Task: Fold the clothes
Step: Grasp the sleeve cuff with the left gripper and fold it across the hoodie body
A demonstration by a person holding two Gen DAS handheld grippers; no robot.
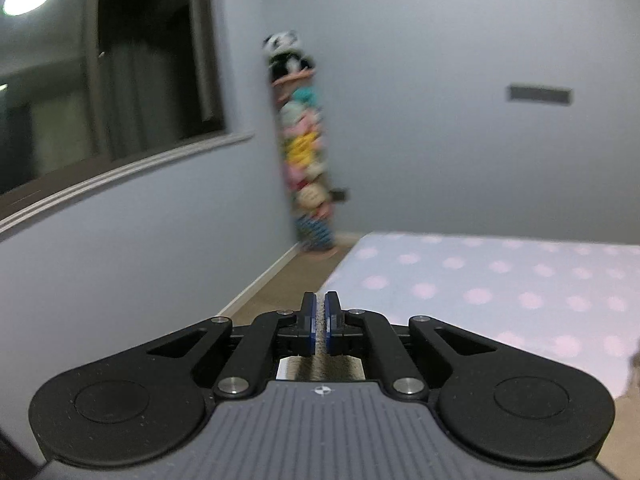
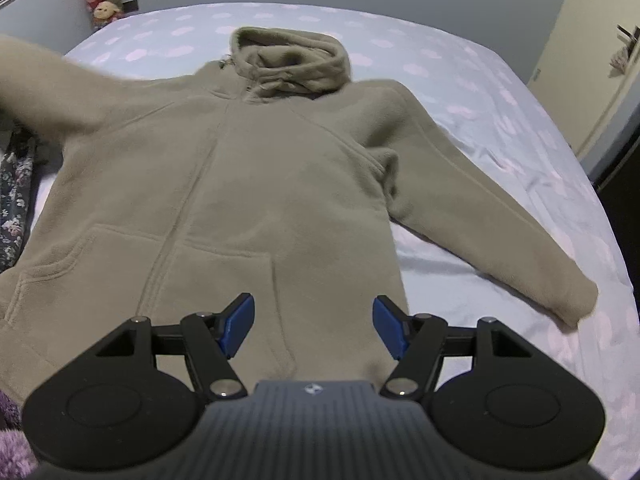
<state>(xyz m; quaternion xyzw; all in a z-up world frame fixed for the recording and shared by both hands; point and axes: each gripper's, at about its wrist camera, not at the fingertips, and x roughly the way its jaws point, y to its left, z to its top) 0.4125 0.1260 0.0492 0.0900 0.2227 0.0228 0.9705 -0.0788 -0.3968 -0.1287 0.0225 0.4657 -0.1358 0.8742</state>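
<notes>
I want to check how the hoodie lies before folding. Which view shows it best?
The right wrist view: the tan hoodie lies spread front up on the bed. The left wrist view shows only a possible sliver at the right edge.

The left claw (image 1: 319, 322) has its two blue pads (image 1: 308, 318) drawn almost together, only a thin slit between them, with nothing visible in that slit. Its black linkage arms are folded inward toward the centre line, and it points roughly level, forward and slightly upward. The right claw (image 2: 313, 326) stands with its jaws spread wide, the blue pads (image 2: 239, 326) angled outward and well apart, gripping nothing. Its linkage arms are swung out to either side, and it tilts downward. No hand or sleeve shows in either wrist view.
</notes>
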